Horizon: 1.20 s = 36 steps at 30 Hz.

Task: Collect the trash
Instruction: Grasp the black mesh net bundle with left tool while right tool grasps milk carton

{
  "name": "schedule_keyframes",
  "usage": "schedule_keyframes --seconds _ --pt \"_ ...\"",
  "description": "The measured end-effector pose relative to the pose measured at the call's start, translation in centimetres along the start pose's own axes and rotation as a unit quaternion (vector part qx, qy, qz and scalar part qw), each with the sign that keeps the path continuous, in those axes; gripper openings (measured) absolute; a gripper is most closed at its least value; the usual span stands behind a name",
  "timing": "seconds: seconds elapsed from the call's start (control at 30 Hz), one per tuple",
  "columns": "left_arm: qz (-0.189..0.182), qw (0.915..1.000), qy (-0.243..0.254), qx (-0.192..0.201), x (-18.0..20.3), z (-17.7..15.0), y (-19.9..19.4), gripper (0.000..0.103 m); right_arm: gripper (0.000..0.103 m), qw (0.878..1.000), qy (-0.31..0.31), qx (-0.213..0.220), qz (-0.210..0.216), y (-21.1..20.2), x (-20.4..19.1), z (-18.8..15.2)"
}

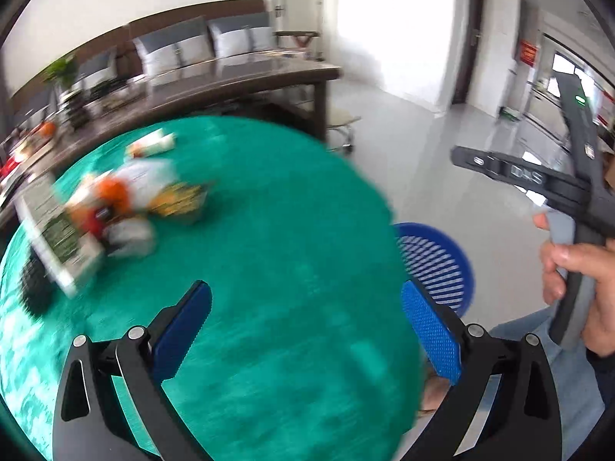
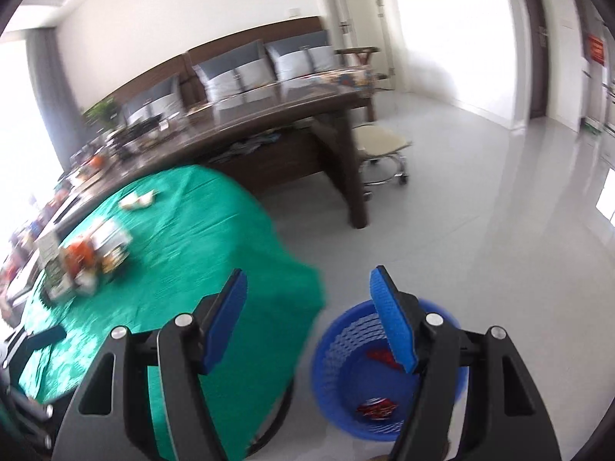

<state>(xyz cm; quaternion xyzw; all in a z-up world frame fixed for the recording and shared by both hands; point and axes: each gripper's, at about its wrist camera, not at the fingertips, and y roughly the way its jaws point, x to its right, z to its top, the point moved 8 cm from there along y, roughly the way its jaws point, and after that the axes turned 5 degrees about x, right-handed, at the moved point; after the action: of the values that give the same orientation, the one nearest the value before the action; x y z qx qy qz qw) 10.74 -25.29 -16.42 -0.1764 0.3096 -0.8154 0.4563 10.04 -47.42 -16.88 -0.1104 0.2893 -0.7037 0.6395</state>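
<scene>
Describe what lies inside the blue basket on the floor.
Inside the blue basket lie a crushed red can and another red scrap. The right gripper fingers cover part of the inside.

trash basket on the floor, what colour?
Blue, with a slatted mesh wall. The trash basket shows best in the right wrist view.

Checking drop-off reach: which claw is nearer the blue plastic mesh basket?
Right. The right claw hangs open just above the blue plastic mesh basket; the left claw, also open, sits over the green-clothed table beside it.
</scene>
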Motion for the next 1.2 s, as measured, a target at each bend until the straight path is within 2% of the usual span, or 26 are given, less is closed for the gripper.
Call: schedule_keyframes --seconds 0.17,0.33,0.4,0.53,0.6,0.73,0.97,1.03,1.1,1.17,1.2 --pt "0.078 0.9961 -0.040 -0.003 -9.2 -2.9 -3.5 0.098 0.065 0.996 -0.058 -0.021 0.069 1.0 -8.9 -2.8" --pt "0.142 0.9846 -0.102 0.001 -19.2 -4.2 -6.3 0.098 0.065 0.984 -0.113 -0.044 0.131 1.9 -16.0 -3.8" --pt "0.152 0.9800 -0.128 0.004 -23.4 -4.1 -7.4 0.098 0.065 0.977 -0.125 -0.051 0.167 2.1 -18.8 -3.6" --pt "0.144 0.9786 -0.146 -0.013 -28.8 -3.2 -6.7 0.098 0.065 0.955 -0.159 -0.065 0.240 3.0 -25.3 -3.0" --pt "0.131 0.9794 -0.153 -0.015 -30.4 -2.6 -5.9 0.098 0.065 0.941 -0.178 -0.083 0.275 3.9 -28.3 -3.0" --pt "0.112 0.9789 -0.170 -0.019 -32.0 -2.0 -3.8 0.097 0.065 0.928 -0.202 -0.105 0.295 6.5 -32.0 -2.9" --pt "0.094 0.9824 -0.156 -0.042 -32.3 -1.8 0.1 0.080 0.065 0.919 -0.219 -0.156 0.290 11.2 -34.3 -3.2" --pt "0.092 0.9838 -0.147 -0.044 -32.1 -1.9 0.6 0.077 0.065 0.912 -0.225 -0.166 0.300 11.5 -34.8 -3.6" --pt "0.090 0.9844 -0.144 -0.046 -32.2 -2.0 1.0 0.071 0.065 0.906 -0.231 -0.171 0.310 11.4 -35.6 -4.1" --pt "0.082 0.9841 -0.150 -0.050 -32.3 -2.3 1.3 0.065 0.065 0.906 -0.238 -0.173 0.305 11.5 -36.0 -4.3" --pt "0.076 0.9837 -0.155 -0.049 -32.4 -2.5 1.4 0.060 0.062 0.906 -0.237 -0.177 0.302 11.6 -36.0 -4.4"
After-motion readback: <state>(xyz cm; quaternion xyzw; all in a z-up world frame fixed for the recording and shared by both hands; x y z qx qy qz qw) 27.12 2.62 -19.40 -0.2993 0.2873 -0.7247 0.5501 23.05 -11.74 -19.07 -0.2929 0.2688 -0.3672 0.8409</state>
